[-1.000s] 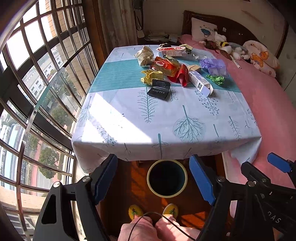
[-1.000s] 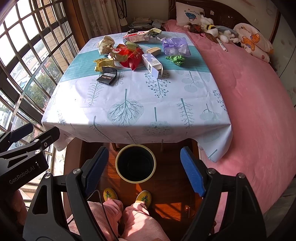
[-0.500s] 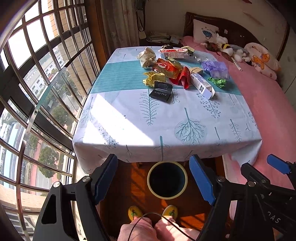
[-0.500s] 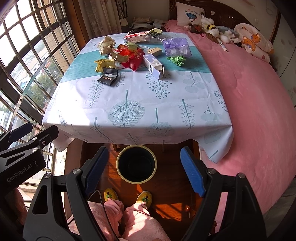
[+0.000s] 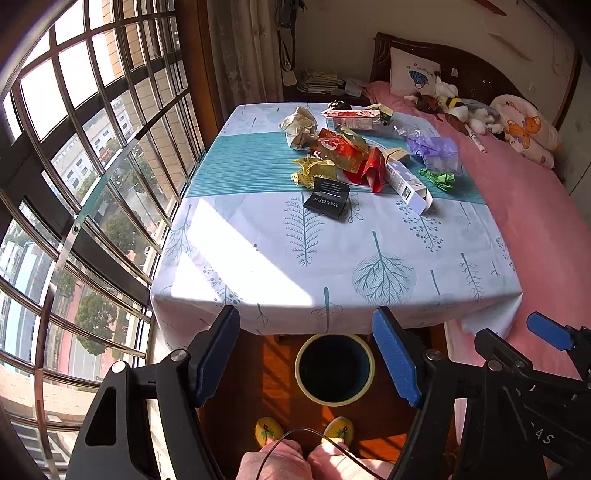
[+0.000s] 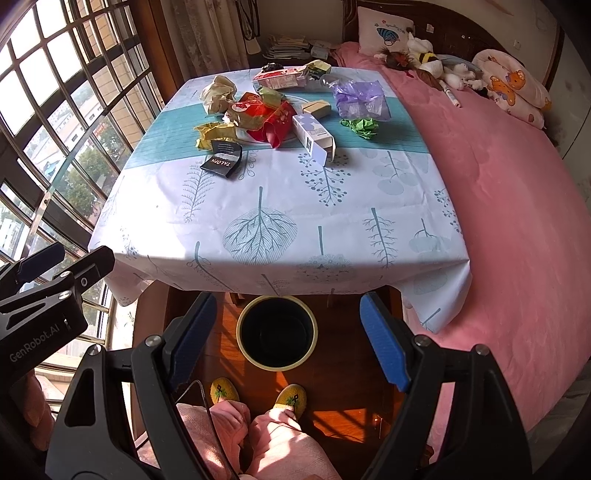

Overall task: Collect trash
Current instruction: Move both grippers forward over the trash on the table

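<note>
Tabletop w/ trash pile at far end, approx 12 pcs, well apart from both grippers. 1 bin on floor near edge, btwn the jaws in both views. Left gripper jaws apart, closing, nothing btwn; right gripper jaws apart, empty. Black packet is nearest pc, left-ish, so left hand prob closer.

Bin floor lost in shadow

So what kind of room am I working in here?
Most likely a bedroom in a flat: a bed with a pink cover, a pillow and soft toys by its headboard, and a tablecloth-covered table beside a big barred window.
</note>
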Tool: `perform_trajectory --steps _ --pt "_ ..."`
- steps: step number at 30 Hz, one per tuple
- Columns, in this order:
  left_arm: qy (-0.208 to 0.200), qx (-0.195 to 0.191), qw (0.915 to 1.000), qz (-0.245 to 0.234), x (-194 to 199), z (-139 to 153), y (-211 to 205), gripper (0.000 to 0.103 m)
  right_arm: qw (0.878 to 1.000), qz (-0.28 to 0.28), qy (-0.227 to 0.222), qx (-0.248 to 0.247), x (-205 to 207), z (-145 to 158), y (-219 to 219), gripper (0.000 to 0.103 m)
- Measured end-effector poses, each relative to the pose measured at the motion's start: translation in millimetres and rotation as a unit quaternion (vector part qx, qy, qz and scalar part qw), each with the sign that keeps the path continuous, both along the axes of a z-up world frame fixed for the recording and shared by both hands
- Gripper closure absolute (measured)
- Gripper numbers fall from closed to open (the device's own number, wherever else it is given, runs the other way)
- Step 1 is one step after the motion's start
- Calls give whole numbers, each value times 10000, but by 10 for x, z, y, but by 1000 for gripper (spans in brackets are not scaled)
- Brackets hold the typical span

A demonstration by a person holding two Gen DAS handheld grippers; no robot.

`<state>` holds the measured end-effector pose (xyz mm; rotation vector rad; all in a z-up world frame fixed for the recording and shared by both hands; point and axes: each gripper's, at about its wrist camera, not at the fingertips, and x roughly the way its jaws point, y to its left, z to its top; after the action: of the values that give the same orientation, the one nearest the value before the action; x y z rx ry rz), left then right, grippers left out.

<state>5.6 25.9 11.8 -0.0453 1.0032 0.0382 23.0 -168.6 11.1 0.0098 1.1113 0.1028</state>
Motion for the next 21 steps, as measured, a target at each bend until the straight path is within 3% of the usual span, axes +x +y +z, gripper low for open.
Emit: perform_trajectory --steps 9,15,18,21 --pt "-469 105 9985 263 132 372 200 29 9984 128 -290 467 233 213 13 26" --pt "-860 52 9959 291 314 599 468 29 9962 380 -280 726 539 262 182 37" --pt "-826 -63 9965 54 542 615 585 29 9962 434 -190 724 771 183 305 43" --pt "-548 108 9979 -328 904 543 636 28 9963 435 -27 734 1049 41 441 47"
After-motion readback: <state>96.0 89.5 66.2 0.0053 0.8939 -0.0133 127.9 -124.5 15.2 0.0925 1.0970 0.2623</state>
